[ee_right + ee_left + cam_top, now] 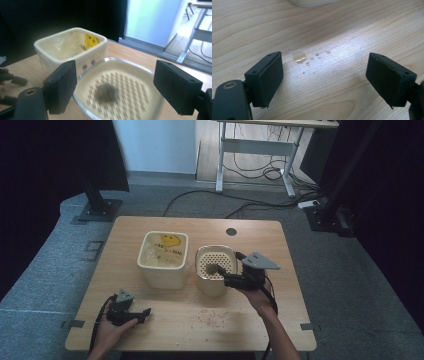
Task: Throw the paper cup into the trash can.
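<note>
On the left, the person's left hand rests low on the desk near its front edge, holding the left gripper pointed to the right. In the left gripper view its jaws stand wide apart with nothing between them, over bare wood that carries a few water droplets; the rim of a pale container at the top edge is cut off.

Further right sits a cream square tub with a yellow mark on its inner wall; what lies inside it is hard to make out. Just beside it is a perforated strainer bowl with a dark lump, blurred in the right gripper view.

The right hand reaches in from the bottom right, and the right gripper points left over the strainer. Its jaws are wide open and grasp nothing. Crumbs lie scattered on the desk in front of the strainer.
</note>
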A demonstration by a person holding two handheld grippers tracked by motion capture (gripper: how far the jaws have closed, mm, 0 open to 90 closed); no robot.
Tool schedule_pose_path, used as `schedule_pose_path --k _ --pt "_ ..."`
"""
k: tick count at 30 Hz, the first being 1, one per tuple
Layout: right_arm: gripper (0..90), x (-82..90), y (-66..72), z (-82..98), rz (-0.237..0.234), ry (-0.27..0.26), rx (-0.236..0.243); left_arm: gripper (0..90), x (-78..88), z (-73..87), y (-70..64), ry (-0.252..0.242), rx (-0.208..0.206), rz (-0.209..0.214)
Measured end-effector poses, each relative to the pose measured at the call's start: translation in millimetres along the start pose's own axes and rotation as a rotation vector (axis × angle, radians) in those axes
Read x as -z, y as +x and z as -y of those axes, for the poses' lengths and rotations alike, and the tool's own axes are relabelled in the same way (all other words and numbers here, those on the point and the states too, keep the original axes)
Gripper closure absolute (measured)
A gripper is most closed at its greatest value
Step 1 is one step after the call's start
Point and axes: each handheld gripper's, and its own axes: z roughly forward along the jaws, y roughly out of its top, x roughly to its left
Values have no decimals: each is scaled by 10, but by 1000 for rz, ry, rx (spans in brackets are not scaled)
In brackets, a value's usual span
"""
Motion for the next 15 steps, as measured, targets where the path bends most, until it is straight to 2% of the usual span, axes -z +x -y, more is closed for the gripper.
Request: schedule_pose_path --k 3,4,5,6,7,11,13,14,15 --pt "190 194 -71 162 29 -11 -11 144 -4 2 -10 -1 -4 -7" --pt "190 194 -71 162 29 -11 -11 144 -4 2 -10 -1 -4 -7" --pt "191 297 -112 295 43 -9 -17 143 -4 1 -14 1 -6 -10" --pt "191 297 -112 295 43 -9 -17 143 -4 1 -14 1 -6 -10" --pt "191 358 -141 423 51 5 -23 143 -8 0 -24 3 -13 -16" --pt "194 433 -182 670 64 20 -59 140 -22 0 -58 13 -42 -40" --pt "194 444 -195 781 68 35 -67 140 -24 0 -61 11 -42 -41" --pt "194 444 -195 781 68 35 -67 140 -24 0 -61 11 -42 -41" --pt "194 447 -208 866 73 46 -76 140 -24 -1 -60 12 -42 -41"
